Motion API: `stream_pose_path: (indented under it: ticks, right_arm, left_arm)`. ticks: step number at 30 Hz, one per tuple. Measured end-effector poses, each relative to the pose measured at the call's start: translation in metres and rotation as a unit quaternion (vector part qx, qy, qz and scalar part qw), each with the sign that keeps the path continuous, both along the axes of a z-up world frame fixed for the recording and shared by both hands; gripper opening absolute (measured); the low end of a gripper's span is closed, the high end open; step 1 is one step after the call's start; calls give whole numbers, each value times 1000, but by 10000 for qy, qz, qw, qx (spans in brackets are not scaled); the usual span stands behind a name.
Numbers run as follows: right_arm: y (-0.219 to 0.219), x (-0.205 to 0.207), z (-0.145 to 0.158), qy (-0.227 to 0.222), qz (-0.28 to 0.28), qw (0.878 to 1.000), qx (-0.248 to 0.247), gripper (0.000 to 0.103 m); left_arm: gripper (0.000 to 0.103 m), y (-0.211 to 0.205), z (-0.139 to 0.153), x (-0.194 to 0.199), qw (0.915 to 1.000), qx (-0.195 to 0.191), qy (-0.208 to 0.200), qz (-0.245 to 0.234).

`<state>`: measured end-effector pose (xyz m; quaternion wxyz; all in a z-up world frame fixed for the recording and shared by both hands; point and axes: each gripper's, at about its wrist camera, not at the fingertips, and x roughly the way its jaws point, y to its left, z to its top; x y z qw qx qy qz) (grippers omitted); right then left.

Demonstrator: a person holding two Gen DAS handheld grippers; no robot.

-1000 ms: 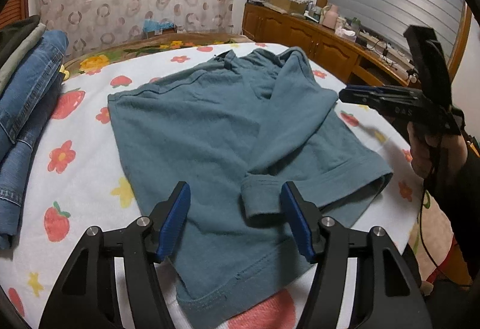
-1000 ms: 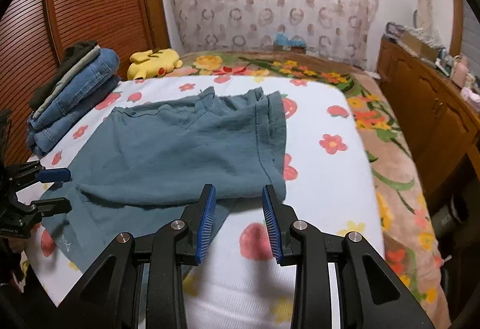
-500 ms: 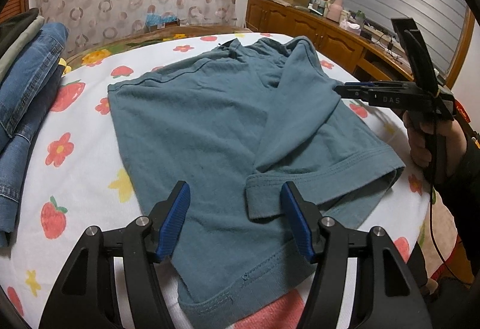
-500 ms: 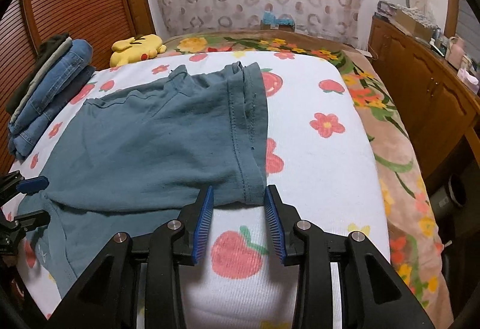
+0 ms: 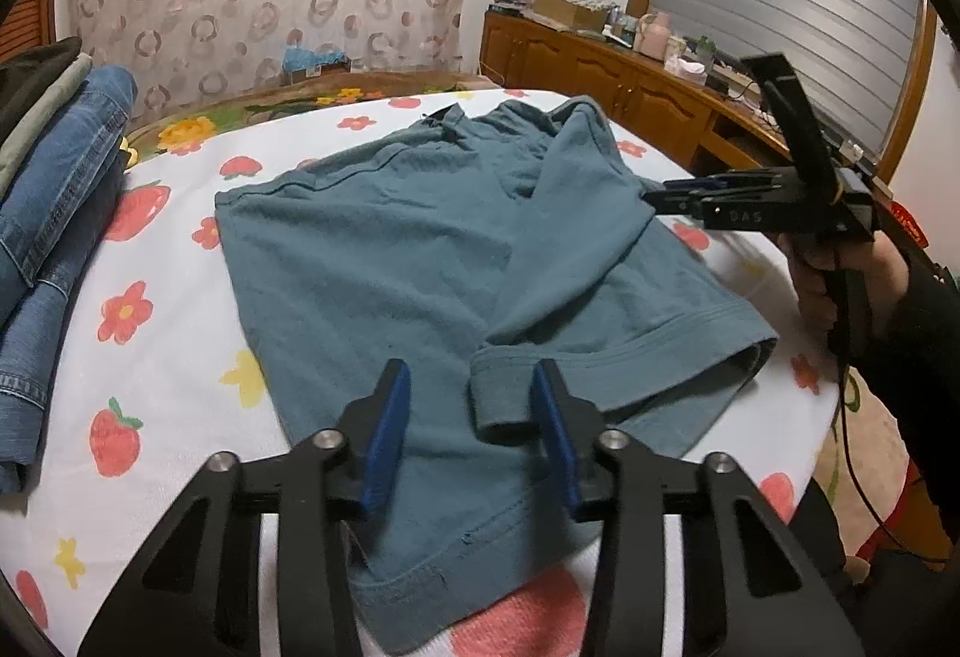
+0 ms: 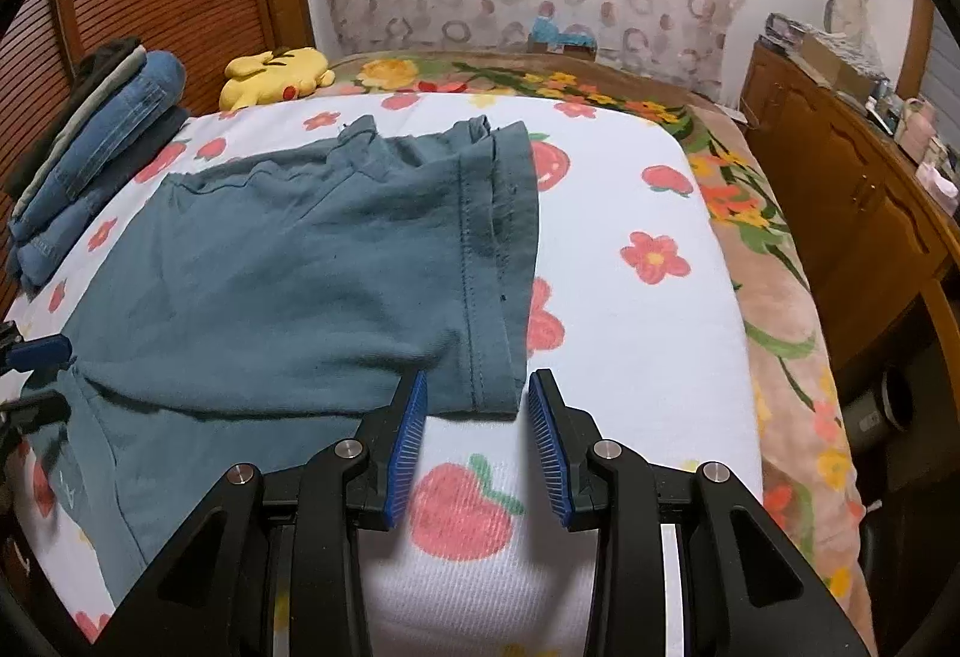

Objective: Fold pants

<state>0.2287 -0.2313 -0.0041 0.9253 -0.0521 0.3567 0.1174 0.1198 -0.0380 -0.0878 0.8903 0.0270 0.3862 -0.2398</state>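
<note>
Right wrist view: spread right gripper (image 6: 477,417) near pants (image 6: 288,285), jeans stack (image 6: 90,147) beyond.

Near hem of the teal pants (image 5: 372,261) behind gripper frame; jeans stack (image 5: 54,213) cut off left

Our left gripper (image 5: 471,408) has just been closing its jaws around the rolled hem of the teal pants (image 5: 384,261), pads not yet pressing. We have moved our right gripper (image 6: 477,417) forward to the pants' folded corner.
</note>
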Motion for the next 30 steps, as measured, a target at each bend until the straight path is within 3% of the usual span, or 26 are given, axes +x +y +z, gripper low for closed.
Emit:
stream_pose_path:
  ticks: [3,6,17,30]
  right_arm:
    - [-3,1,1,7,80,10000,54,19]
    - [-6,2,0,24,204,9997,127,8]
    - [-8,-9,19,-463,201,9986,182,6]
    - [17,-19,45,-1015,493,9934,185,6]
  left_arm:
    - [29,-1,2,0,9999,-110,4,-86]
    - [27,-8,0,1,9998,-67,14,-172]
    - [9,-11,2,-1,9996,-115,-4,-263]
    - [8,11,47,-29,9969,-661,-397,-137]
